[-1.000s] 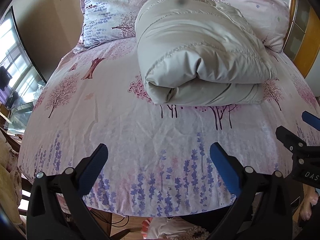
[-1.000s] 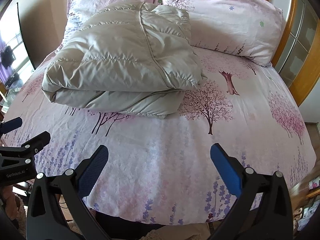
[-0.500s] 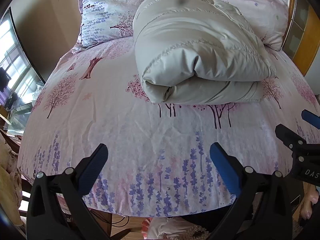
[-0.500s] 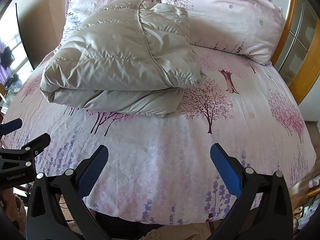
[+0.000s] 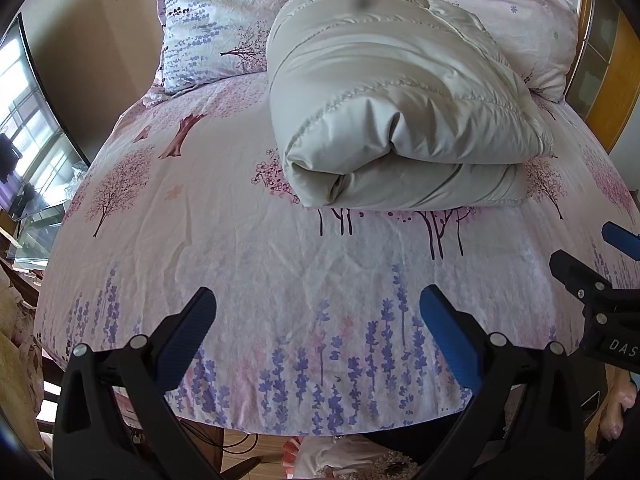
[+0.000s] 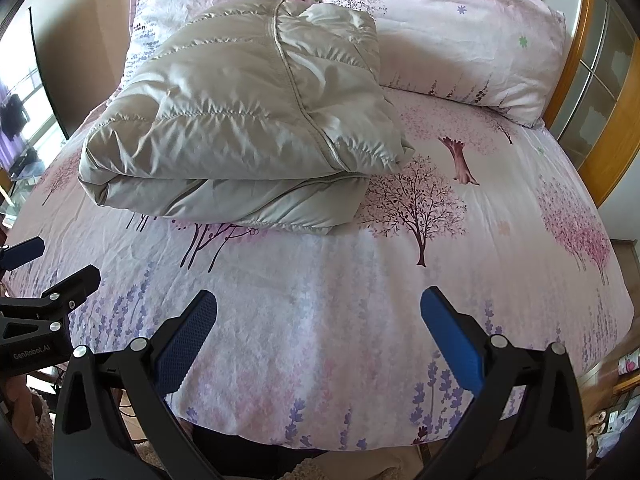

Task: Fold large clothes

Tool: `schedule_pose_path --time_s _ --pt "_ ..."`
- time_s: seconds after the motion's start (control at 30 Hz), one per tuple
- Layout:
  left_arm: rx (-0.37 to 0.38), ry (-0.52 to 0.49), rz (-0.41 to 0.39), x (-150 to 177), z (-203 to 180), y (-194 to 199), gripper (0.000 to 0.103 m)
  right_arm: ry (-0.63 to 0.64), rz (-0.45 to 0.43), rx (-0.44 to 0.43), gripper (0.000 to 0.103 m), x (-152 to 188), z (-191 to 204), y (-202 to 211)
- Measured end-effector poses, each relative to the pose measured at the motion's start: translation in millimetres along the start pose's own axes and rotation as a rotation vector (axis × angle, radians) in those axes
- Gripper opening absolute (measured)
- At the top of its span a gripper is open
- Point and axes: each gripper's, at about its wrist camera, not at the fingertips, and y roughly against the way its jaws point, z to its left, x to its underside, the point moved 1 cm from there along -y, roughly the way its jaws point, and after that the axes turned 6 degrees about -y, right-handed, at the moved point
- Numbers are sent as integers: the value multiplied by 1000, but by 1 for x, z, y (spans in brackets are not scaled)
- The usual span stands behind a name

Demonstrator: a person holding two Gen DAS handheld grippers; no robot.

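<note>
A beige quilted down jacket (image 5: 392, 104) lies folded into a thick bundle on the pink floral bed sheet (image 5: 240, 256), ahead of both grippers; it also shows in the right wrist view (image 6: 248, 120). My left gripper (image 5: 318, 312) is open and empty, hovering over the near part of the bed, short of the jacket. My right gripper (image 6: 318, 312) is open and empty too, at the same distance. Each gripper appears at the edge of the other's view, the right gripper (image 5: 600, 276) on the right and the left gripper (image 6: 44, 280) on the left.
Two floral pillows (image 6: 452, 32) lean at the head of the bed behind the jacket. A wooden headboard frame (image 6: 600, 120) stands at the right. A dark screen (image 5: 36, 120) and window are at the left. The bed's near edge (image 5: 320, 428) drops to the floor.
Both grippers have drifted slightly closer to the folded jacket, which looks a little larger. Both stay open and empty.
</note>
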Motion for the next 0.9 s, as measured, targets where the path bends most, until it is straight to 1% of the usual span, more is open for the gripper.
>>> schedule_pose_path --time_s 0.9 --pt "5 2 3 -1 1 -3 101 -5 5 2 102 1 1 -2"
